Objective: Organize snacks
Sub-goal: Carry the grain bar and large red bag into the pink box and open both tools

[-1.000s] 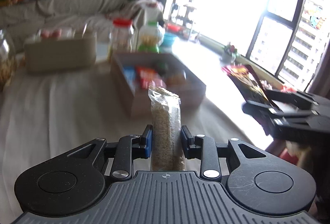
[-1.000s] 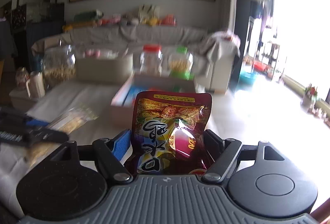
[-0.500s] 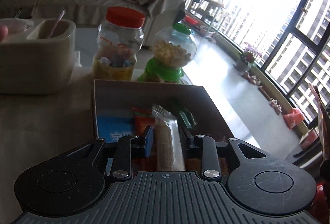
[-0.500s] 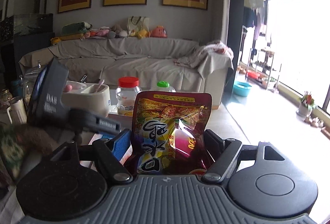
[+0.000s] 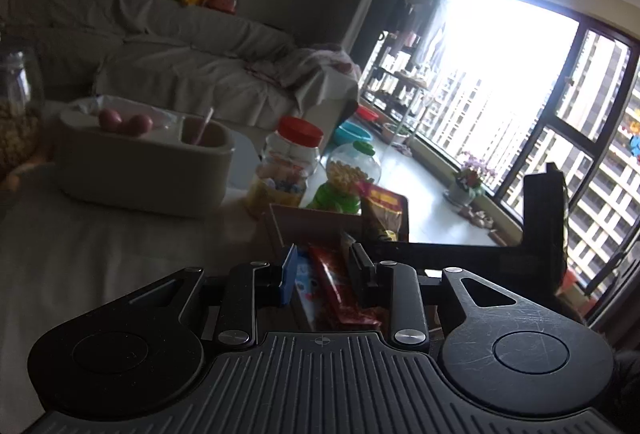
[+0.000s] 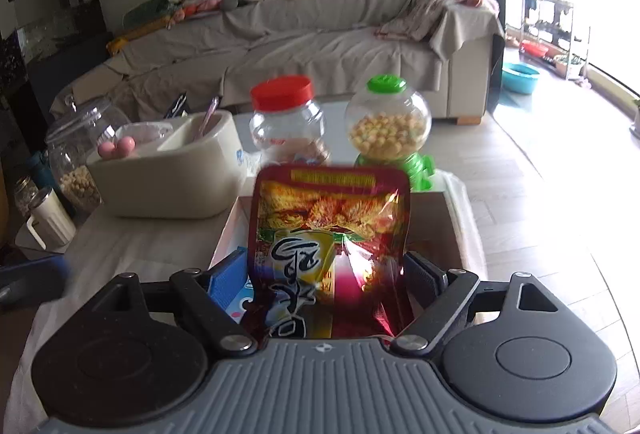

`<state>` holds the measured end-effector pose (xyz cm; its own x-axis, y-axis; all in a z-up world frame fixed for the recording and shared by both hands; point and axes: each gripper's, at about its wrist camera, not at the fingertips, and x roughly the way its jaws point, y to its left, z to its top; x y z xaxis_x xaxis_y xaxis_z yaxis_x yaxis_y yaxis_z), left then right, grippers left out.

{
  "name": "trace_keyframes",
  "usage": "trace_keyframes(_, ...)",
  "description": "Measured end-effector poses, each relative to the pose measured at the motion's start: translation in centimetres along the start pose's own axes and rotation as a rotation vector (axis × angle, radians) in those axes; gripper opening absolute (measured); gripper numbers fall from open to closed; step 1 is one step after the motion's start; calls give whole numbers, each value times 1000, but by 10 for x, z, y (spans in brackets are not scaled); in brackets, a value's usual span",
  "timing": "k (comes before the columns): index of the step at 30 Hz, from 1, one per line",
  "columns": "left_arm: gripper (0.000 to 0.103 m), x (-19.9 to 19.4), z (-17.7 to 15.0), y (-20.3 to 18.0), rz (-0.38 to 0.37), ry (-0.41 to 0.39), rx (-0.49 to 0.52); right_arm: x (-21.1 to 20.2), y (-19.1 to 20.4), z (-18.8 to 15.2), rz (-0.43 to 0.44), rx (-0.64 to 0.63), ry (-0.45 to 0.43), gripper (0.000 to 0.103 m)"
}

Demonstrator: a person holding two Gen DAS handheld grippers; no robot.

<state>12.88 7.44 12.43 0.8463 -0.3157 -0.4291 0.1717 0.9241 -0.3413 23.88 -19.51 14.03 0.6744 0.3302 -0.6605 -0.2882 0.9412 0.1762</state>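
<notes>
1. Between right gripper (image 6: 326,274) jaws: pouch (image 6: 328,234), upright; jaws just been opening, pads barely off it.
2. Directly below: box (image 6: 448,226); dropping-in step in hand.
3. Next: spread wider, let pouch fall in, lift clear.
4. Left gripper (image 5: 322,262) narrowly parted over box; grip unclear.
5. Beyond: jar (image 6: 286,122).

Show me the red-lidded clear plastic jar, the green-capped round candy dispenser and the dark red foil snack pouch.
Red-lidded clear plastic jar (image 6: 281,92): right wrist view, lid.
Green-capped round candy dispenser (image 6: 387,132): right wrist view, globe.
Dark red foil snack pouch (image 6: 332,210): right wrist view, upper front.
</notes>
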Motion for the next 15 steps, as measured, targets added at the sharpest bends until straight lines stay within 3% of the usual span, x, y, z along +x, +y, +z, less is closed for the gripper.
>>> trace_keyframes(5, 32, -31, -14, -3, 58, 1, 40, 3, 3, -5, -40, 37, 90, 85)
trace_keyframes(11, 32, -39, -46, -15, 41, 15, -4, -53, 6, 2, -39, -2, -94, 86)
trace_keyframes(15, 32, -44, -65, -32, 22, 20, 13, -93, 7, -1, -102, -35, -226, 86)
